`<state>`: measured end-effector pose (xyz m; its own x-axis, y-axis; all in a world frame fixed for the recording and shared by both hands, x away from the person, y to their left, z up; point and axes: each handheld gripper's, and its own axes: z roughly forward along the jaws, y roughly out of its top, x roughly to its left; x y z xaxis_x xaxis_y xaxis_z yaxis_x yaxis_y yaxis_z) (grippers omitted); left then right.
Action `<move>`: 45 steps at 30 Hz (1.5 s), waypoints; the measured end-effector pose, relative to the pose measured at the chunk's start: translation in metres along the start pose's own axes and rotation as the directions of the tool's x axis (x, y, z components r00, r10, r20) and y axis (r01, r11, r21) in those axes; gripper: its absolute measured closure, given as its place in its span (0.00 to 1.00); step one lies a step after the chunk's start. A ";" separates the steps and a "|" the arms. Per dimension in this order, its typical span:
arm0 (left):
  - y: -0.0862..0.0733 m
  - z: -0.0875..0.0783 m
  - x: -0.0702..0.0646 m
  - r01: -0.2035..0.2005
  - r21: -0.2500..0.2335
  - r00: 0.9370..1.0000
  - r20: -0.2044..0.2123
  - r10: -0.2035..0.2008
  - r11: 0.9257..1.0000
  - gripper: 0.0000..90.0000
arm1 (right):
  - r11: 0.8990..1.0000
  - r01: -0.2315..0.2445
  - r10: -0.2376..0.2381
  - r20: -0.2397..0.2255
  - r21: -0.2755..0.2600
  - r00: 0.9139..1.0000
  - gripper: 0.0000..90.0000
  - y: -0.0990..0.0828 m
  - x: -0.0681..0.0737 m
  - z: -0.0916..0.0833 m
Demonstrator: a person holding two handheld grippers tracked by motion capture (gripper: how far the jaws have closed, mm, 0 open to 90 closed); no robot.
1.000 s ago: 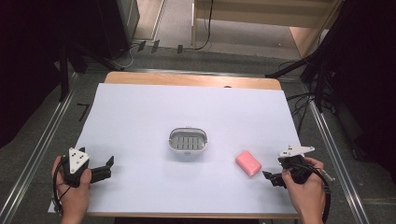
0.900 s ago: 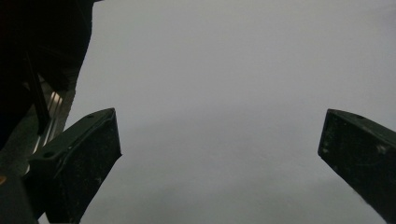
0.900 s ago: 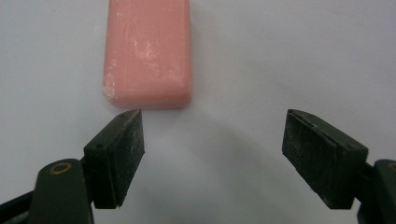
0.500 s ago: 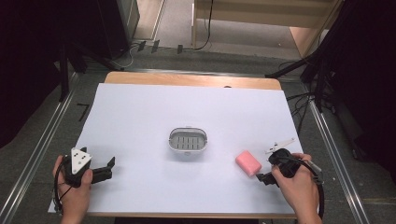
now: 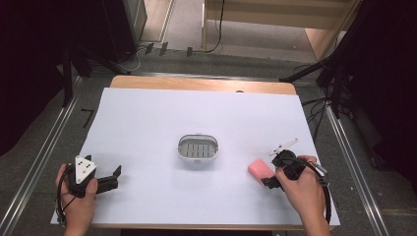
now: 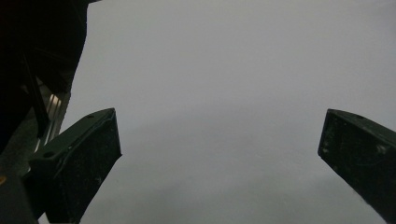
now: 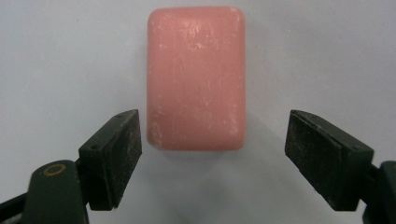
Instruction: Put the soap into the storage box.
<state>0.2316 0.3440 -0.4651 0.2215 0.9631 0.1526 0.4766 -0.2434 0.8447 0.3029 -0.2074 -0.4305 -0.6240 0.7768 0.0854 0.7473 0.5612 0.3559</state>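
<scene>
While right gripper point(image 7: 212, 154) jaws, just closing, straddle pink soap point(image 7: 196, 77) unclamped, slick bar may squirt away on the counter point(image 5: 147, 128); left gripper point(image 5: 105, 181) released.

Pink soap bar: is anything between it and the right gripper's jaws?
Nothing visible. In the right gripper view the pink soap bar lies flat on the white table, just ahead of the right gripper, whose jaws have just been closing and stand open either side of its near end, not touching it.
</scene>
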 end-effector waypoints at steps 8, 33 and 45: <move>0.000 0.000 0.000 -0.001 -0.003 1.000 0.002 0.001 1.000 0.00 | 0.999 -0.033 0.033 0.001 0.008 0.999 0.30 0.015 0.006 0.008; 0.000 -0.001 0.000 0.002 -0.008 1.000 0.004 -0.002 1.000 0.00 | 0.998 -0.036 0.035 0.028 0.060 0.999 0.42 0.027 0.012 0.027; 0.000 -0.001 0.000 0.004 -0.008 1.000 0.003 -0.004 1.000 0.00 | 0.997 -0.010 0.008 0.028 0.081 1.000 0.43 0.027 0.012 0.032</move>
<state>0.2308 0.3443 -0.4650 0.2223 0.9637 0.1477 0.4710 -0.2388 0.8492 0.3228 -0.1741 -0.4493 -0.6114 0.7889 0.0619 0.7697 0.5746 0.2782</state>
